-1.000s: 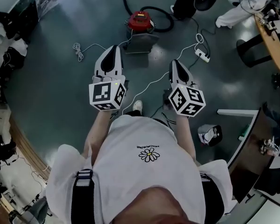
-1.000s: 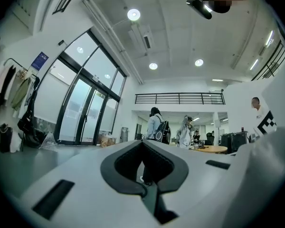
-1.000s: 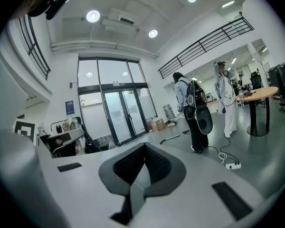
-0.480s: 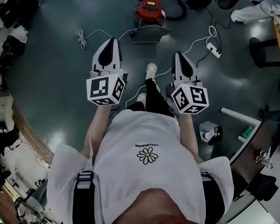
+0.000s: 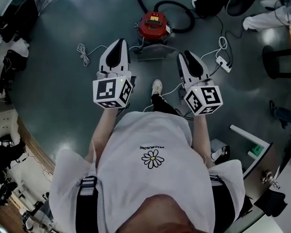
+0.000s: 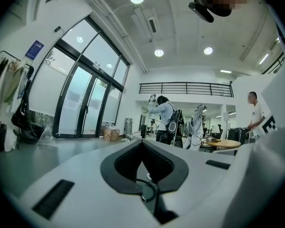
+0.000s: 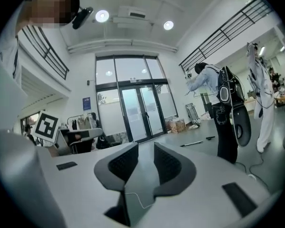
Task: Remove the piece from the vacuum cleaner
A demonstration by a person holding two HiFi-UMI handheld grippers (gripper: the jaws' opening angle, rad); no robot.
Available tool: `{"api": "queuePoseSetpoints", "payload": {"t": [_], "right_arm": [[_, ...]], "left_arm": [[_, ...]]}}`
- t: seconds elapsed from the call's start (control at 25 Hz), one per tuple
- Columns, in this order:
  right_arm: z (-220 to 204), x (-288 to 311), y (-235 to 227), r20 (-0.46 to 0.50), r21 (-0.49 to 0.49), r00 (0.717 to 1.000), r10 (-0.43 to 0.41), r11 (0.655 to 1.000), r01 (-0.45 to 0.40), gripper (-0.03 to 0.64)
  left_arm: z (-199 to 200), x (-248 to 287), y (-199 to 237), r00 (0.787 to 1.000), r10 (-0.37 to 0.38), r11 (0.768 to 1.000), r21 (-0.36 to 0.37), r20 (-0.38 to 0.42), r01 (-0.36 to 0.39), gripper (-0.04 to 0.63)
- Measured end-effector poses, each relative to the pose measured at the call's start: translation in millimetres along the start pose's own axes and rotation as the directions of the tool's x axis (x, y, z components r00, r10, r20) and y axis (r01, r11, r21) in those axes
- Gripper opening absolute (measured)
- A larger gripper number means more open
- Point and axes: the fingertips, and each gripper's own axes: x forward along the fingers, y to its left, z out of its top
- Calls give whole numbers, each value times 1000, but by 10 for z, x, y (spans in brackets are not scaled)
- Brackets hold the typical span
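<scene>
In the head view I'm hovering the left tool (image 5: 120, 41) and right tool (image 5: 185, 55) short of the red vacuum cleaner (image 5: 154, 24), which is sitting on the floor (image 5: 58, 86). Left gripper view: the left tool is clenched and empty. Right gripper view: its jaws are opening on nothing, probably readying for the piece.

**A:** Where is the vacuum cleaner?

**B:** The vacuum cleaner (image 5: 154, 24) stands upright on the floor, in the upper middle of the head view. It is a small round canister with a red body and a darker part on its top.

**A:** And its hose?

**B:** The black hose (image 5: 174, 3) makes a loop on the floor at the right side of the canister. Another stretch of it runs up out of the picture.

**A:** Is any piece near it?

**B:** A flat grey piece (image 5: 153, 50) lies just below the red body. I cannot tell if they are joined.
</scene>
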Motion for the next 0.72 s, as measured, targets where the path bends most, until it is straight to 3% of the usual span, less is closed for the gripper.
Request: {"api": "queuePoseSetpoints", "payload": {"t": [0.16,0.28,0.36,0.44,0.52,0.6,0.64,0.72], "right_arm": [[-31,495,-436,-113,-77,993,25,996,-33,120],[-228,878,-633,-266,-188,963,45,977,-98,120],[-304,1127,-726,-316,-258,948,24,960,-110,118],[-424,1333,-787,-372,-267,927,48,951,-157,118],[-684,1487,-881,-470,-244,878,92,942,-229,120],[-1036,1633,-1055,-551,-267,830,82,926,-269,120],[-1245,1707,-1150,-587,-289,807,68,913,-287,120],[-1702,1872,-1363,-649,-325,759,53,882,-340,120]], "left_arm": [[9,726,1,999,-27,999,43,-36,29,0],[-157,1242,21,991,-72,992,93,-112,83,0],[-367,1562,49,974,-119,979,138,-193,147,0],[-661,1868,46,943,-175,956,180,-282,231,0],[-1067,2180,12,897,-228,922,210,-379,324,0],[-1593,2488,24,832,-256,877,244,-492,413,0],[-1907,2621,50,790,-263,845,264,-553,466,0],[-2608,2877,122,690,-263,757,299,-674,580,0]]}}
